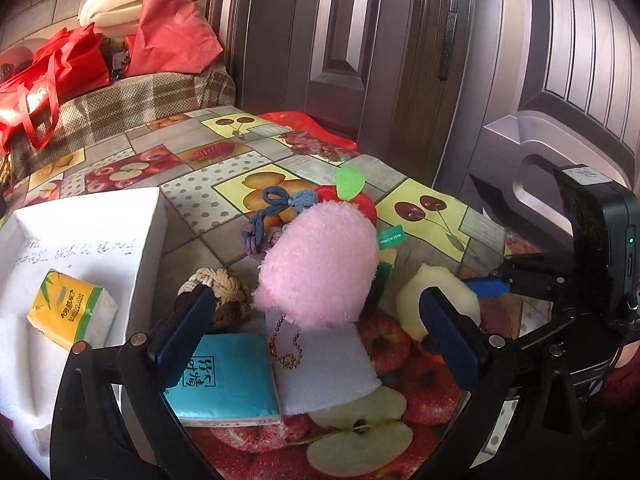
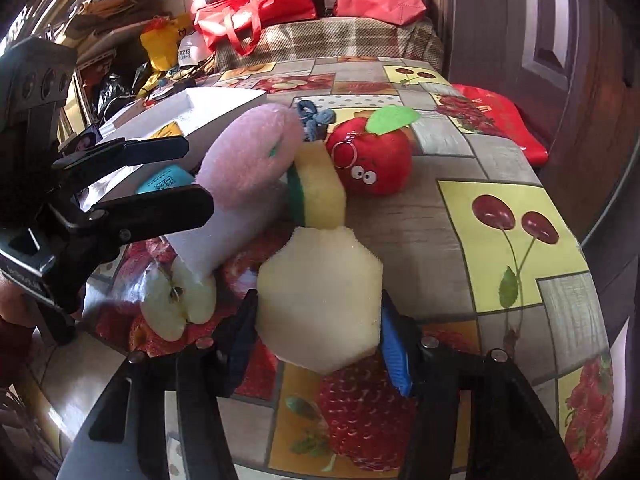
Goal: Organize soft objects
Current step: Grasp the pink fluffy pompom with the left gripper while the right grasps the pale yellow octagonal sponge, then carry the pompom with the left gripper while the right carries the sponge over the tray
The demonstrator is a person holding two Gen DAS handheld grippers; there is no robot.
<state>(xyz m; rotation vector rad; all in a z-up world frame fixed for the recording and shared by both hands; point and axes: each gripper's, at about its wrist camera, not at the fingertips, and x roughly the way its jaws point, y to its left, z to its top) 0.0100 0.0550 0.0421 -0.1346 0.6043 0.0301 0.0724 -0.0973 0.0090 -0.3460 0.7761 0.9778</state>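
A pink plush toy (image 1: 320,264) lies on a white foam block (image 1: 324,368) in mid table, with a teal tissue pack (image 1: 228,384) and a rope knot ball (image 1: 220,292) at its left. My left gripper (image 1: 320,336) is open around this pile and holds nothing. My right gripper (image 2: 320,340) is shut on a pale hexagonal sponge (image 2: 320,296); it also shows in the left wrist view (image 1: 412,300). Behind it stand a yellow-green sponge (image 2: 320,188) and a red apple plush (image 2: 372,160). A white box (image 1: 80,248) at left holds a yellow tissue pack (image 1: 72,312).
The table has a fruit-print cloth (image 2: 500,220) and ends near a dark wooden door (image 1: 400,40). Red bags (image 1: 120,48) lie on a checked cushion behind the table. A blue and purple fabric knot (image 1: 276,208) lies behind the plush.
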